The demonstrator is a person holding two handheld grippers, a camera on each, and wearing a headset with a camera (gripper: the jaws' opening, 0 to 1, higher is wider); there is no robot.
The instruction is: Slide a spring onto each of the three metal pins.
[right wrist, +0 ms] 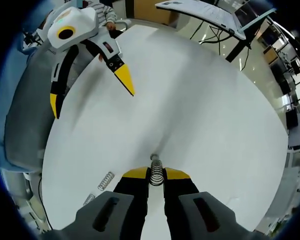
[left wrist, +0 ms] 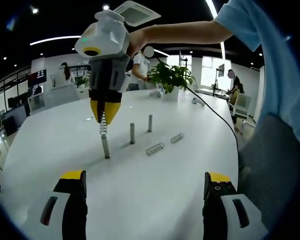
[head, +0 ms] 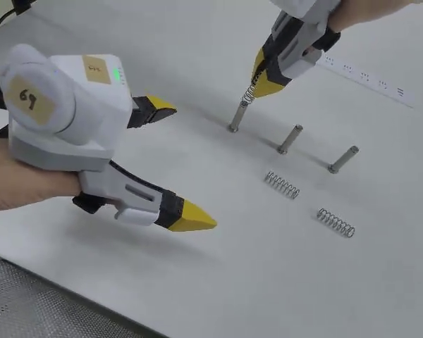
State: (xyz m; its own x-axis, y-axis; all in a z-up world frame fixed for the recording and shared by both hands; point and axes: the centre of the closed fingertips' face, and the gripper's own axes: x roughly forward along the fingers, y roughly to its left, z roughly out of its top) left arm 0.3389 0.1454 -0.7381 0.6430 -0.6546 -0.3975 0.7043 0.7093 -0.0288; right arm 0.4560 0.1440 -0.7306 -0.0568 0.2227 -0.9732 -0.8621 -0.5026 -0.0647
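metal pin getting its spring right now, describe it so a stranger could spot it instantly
On the white workbench, look under the yellow-tipped right gripper. The short grey metal pin there stands at the end of a row of three. Unlike the two bare pins beside it, it has a coiled wire spring held over its top.
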